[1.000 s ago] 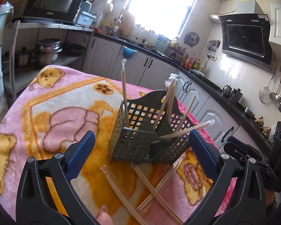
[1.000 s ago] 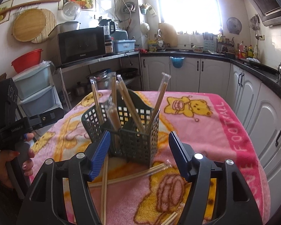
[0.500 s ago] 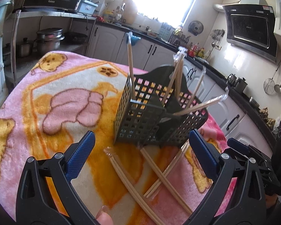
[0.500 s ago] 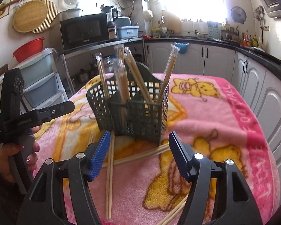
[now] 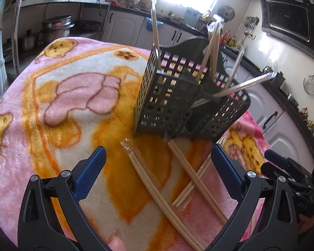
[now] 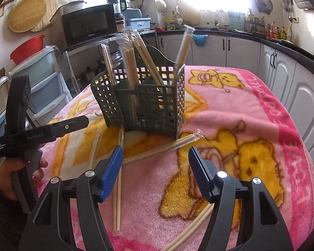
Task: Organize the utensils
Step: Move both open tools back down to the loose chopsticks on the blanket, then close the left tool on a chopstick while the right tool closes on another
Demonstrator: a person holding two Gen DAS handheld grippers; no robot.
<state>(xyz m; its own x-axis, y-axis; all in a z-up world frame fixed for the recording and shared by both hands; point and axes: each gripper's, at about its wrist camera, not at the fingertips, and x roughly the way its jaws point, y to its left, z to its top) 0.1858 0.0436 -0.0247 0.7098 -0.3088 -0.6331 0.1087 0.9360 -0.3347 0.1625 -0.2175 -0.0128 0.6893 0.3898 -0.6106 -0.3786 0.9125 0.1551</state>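
A dark green perforated utensil basket (image 5: 178,102) (image 6: 144,102) stands on the pink bear blanket (image 5: 58,96) and holds several wrapped chopstick pairs upright. Several more wrapped chopstick pairs (image 5: 157,190) (image 6: 157,150) lie crossed on the blanket in front of it. My left gripper (image 5: 157,167) is open and empty, hovering just above the loose pairs. My right gripper (image 6: 156,165) is open and empty, low over a loose pair. The left gripper's body also shows in the right wrist view (image 6: 31,133), at the left.
The blanket-covered table drops off at its edges near white cabinets (image 6: 282,79) on the right. A shelf rack with a microwave (image 6: 88,25), pots and plastic drawers (image 6: 39,79) stands at the left. A cluttered counter (image 5: 178,21) runs under the window.
Both grippers have moved down and closer to the loose chopsticks in front of the basket. Both stayed open. The basket and chopsticks have not moved.
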